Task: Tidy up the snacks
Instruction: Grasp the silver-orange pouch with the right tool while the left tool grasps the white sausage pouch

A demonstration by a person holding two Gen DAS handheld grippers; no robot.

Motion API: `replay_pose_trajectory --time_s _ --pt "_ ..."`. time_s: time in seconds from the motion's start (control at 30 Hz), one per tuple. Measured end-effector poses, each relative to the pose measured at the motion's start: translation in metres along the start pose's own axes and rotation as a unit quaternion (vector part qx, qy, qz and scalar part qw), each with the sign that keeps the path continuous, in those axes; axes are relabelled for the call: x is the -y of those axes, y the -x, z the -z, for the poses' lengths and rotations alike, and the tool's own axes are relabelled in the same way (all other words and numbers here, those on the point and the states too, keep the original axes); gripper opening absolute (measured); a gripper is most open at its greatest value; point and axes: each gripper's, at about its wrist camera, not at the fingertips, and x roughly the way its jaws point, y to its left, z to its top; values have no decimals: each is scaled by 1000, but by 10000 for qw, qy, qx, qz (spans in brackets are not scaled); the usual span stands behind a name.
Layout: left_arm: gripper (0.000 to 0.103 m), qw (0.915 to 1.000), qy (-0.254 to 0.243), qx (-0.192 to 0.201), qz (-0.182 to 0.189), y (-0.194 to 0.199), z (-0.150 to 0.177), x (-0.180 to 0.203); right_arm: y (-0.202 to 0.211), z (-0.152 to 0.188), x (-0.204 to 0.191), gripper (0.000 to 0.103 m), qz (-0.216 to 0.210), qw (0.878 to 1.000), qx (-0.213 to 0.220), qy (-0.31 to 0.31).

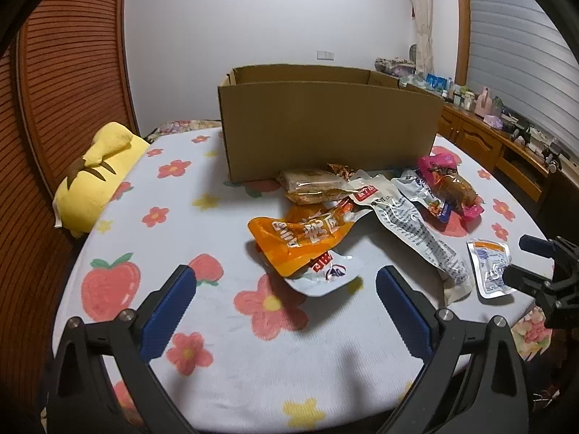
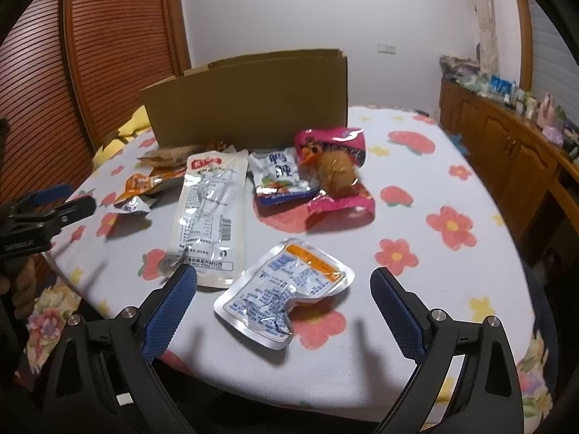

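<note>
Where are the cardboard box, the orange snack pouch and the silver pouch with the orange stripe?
cardboard box (image 1: pixel 325 133), left wrist view, middle of its front wall.
orange snack pouch (image 1: pixel 300 246), left wrist view, printed orange face.
silver pouch with the orange stripe (image 2: pixel 282 289), right wrist view, centre of its clear printed face.

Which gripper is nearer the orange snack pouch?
Left. The left gripper is open right in front of the orange snack pouch, not touching. The right gripper is open off to the side, over a silver packet.
</note>
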Motion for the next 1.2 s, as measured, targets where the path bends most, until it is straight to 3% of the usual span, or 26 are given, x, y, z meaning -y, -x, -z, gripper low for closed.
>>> replay_pose_trajectory --time_s 0.27,0.6,0.8,0.9,0.93,1.2 --pt "95 9987 -365 -290 224 -28 -22 6 -13 1 1 97 -107 9996 -264 4" --pt "92 9970 -338 -382 575 -30 -34 30 -26 2 4 88 -42 9986 -524 30" --pt "84 9962 -292 -449 691 -34 -37 45 -29 2 4 70 238 9976 -565 335" --pt "78 9950 -278 -484 823 -35 -38 55 -28 1 8 49 242 9976 -554 351" --pt "77 9946 -287 -498 868 -36 -38 58 -26 1 10 37 260 9976 -542 357" --pt "76 9891 -331 -917 1105 -55 -29 90 -21 2 20 31 131 9984 -488 270"
